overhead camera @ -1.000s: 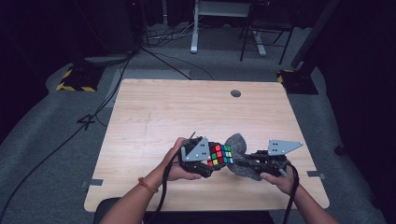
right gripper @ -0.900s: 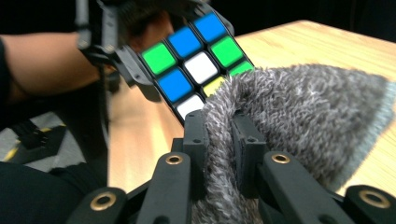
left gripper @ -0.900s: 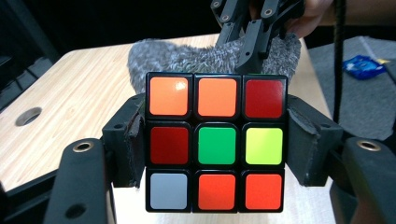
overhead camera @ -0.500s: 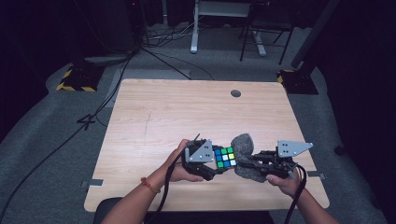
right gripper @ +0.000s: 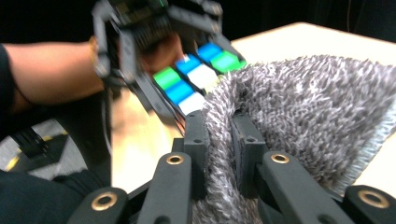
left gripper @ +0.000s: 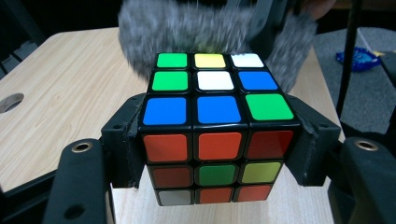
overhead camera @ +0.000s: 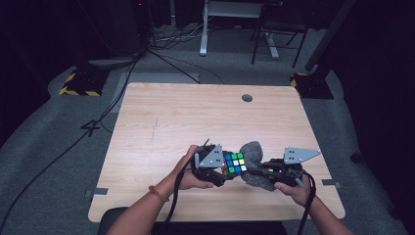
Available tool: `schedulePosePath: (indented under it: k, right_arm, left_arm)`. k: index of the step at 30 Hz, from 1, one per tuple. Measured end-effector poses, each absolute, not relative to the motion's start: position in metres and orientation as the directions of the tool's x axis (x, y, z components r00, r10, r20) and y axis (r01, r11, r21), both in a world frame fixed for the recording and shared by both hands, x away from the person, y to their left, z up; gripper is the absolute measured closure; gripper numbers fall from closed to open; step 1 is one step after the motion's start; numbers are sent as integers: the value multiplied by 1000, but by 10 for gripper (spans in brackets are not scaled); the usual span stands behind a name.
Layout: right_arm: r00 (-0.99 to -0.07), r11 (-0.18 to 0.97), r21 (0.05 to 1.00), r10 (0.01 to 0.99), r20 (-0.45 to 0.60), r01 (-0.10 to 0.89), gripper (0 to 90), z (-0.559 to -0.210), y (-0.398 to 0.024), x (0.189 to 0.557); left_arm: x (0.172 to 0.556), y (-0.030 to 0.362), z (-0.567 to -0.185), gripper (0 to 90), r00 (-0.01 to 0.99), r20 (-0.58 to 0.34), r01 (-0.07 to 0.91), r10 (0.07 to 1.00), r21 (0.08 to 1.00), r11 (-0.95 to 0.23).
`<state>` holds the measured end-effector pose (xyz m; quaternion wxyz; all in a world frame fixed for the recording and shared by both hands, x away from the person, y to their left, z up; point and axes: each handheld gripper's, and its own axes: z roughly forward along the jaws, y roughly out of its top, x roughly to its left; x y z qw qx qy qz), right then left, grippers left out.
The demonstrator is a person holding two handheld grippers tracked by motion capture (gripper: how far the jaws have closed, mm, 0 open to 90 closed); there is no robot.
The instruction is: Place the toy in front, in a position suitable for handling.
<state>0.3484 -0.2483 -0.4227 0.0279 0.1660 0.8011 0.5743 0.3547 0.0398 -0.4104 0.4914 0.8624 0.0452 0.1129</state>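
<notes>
1. Far left of the high view: dark floor with a yellow-and-black striped block (overhead camera: pixel 77 84) and a cable (overhead camera: pixel 73 142) trailing past the wooden counter (overhead camera: pixel 161 117).
2. Left of centre, near the counter's front edge: left hand (overhead camera: pixel 188 171) gripping the left gripper (overhead camera: pixel 221 170), a grey three-cornered plate (overhead camera: pixel 211 156) on top.
3. Left gripper clamped on a puzzle cube (overhead camera: pixel 235 163), one jaw pressed against each side of the cube (left gripper: pixel 217 135) in the left gripper view, cube lifted clear of the counter (left gripper: pixel 70 84).
4. Cube's upper face: green, yellow, white in the far row; green, white, blue in the middle; blue, blue, green in the near row. Facing side mostly orange, with green, yellow-green and white squares lower down.
5. Just beyond the cube, touching its far edge: a grey fuzzy cloth (left gripper: pixel 196 28), blurred in that view.
6. Right of the cube in the high view: the same cloth (overhead camera: pixel 253 154) bunched between the two grippers.
7. Right gripper (right gripper: pixel 218 135) closed narrow on a fold of the cloth (right gripper: pixel 303 112), pads pinching the fabric from both sides, cube (right gripper: pixel 196 74) and left gripper (right gripper: pixel 140 32) blurred behind.
8. Further right: right hand (overhead camera: pixel 293 188) holding the right gripper (overhead camera: pixel 254 170), its grey plate (overhead camera: pixel 299 155) tilted upward.
9. Far back on the counter: a small round hole (overhead camera: pixel 247 98).
</notes>
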Motion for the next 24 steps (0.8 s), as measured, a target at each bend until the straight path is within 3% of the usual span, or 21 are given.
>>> schedulePosePath:
  k: [5, 14, 24]
  right_arm:
    - [-948, 338, 915, 294, 119, 220, 793, -427, -242, 348]
    - [-968, 306, 939, 236, 85, 157, 793, -414, -245, 339]
    - [-960, 333, 928, 268, 76, 167, 794, -418, -243, 341]
  left_arm:
    - [354, 45, -406, 334, 970, 149, -36, 191, 867, -496]
    - [358, 47, -411, 333, 964, 158, -21, 212, 846, -533]
    - [354, 48, -407, 333, 973, 144, -37, 180, 868, -495]
